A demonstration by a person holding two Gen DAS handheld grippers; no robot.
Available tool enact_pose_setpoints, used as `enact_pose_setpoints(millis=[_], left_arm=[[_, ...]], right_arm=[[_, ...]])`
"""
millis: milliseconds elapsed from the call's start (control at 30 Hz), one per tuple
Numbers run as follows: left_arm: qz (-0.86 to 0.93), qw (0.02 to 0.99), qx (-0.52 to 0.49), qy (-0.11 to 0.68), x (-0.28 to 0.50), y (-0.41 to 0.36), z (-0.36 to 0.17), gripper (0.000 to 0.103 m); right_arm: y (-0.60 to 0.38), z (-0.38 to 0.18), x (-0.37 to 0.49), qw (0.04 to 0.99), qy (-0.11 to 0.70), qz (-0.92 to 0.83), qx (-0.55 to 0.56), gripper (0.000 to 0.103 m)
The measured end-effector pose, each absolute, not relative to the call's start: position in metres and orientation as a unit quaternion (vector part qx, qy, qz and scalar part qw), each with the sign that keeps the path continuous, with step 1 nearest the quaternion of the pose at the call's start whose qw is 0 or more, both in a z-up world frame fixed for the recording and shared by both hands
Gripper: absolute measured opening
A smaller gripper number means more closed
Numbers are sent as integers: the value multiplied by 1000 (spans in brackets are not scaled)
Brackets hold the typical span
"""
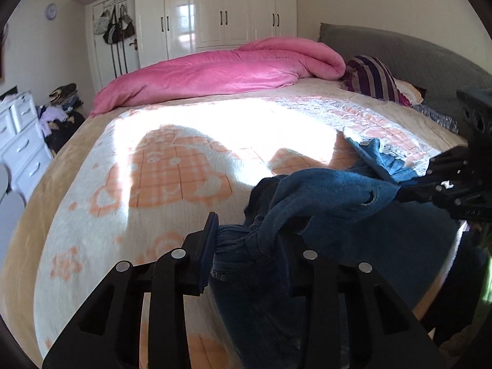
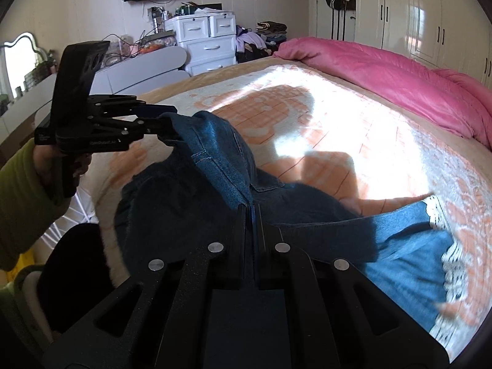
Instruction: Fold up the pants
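Jaws clamped on jeans [image 2: 215, 166] — left gripper [image 2: 167, 124], right gripper [image 2: 251, 212]

Both grippers [image 1: 246, 240] [image 2: 250, 215] clamped, fingers closed.

One pair of dark blue denim pants [image 2: 233, 181] with white lace-trimmed cuffs lies on one bed [image 1: 92, 166] covered by a cream-and-orange patterned blanket. Two black tongs clamp the pants: the left tongs [image 1: 246, 240] and the right tongs [image 2: 250, 215]. At the bed's far side sits one rolled pink quilt [image 1: 215, 70]; beside it, one purple striped pillow [image 1: 372, 77]. Beyond the bed stands one white drawer chest [image 2: 209, 46].
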State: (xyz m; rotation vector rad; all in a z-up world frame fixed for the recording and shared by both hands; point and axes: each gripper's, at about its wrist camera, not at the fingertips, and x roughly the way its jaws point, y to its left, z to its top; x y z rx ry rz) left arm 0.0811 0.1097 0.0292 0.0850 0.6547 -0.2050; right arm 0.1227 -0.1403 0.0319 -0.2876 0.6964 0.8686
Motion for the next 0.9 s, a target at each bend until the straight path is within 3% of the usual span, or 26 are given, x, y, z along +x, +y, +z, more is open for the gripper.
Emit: enact_pose_setpoints(millis=[700, 900], left_arm=[[-70, 919, 14, 387, 5, 113, 0, 34], [-63, 907, -18, 415, 2, 123, -9, 39]], right_arm=[[-141, -1, 42, 812, 361, 441, -124, 1], [-138, -13, 39, 804, 380, 437, -131, 1]])
